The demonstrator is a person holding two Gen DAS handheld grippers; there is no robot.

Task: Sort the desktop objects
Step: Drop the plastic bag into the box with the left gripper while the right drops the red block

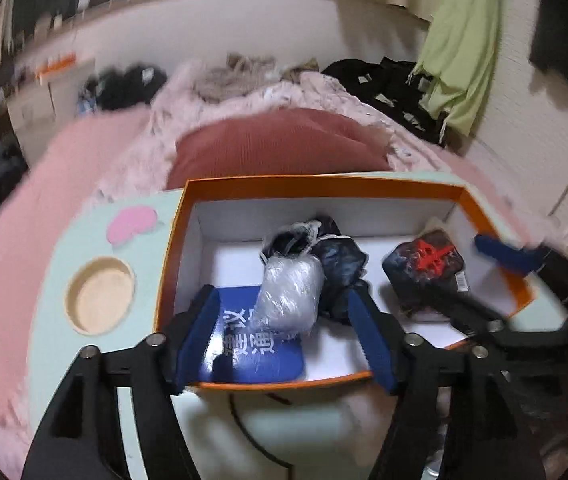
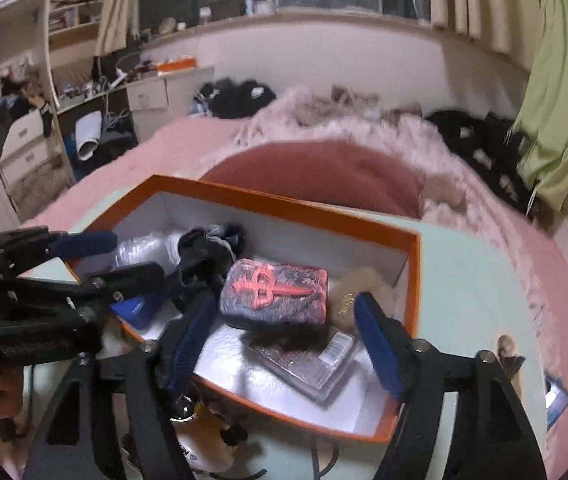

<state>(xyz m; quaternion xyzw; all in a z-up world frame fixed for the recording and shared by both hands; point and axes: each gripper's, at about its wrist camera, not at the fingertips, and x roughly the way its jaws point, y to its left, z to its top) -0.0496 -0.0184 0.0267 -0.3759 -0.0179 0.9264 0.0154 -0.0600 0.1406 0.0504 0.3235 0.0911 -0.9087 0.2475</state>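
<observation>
Both grippers, left gripper (image 1: pixel 286 338) and right gripper (image 2: pixel 284 344), agape, empty; orange box (image 1: pixel 324 186) long axis crosswise.

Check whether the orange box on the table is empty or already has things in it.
Not empty. The orange box holds a clear plastic bundle, a dark bundle, a blue packet and a black pack with a red emblem.

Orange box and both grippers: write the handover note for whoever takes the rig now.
Left gripper: open, empty, over the near end of the orange box.
Right gripper: open, empty, over the box's other end.
In the box: blue pouch, clear plastic bundle, black bundle, pouch with red cross, clear-wrapped pack.
Done: these are boxed.
Left: the mint table shows small things near its edges; check them.
</observation>
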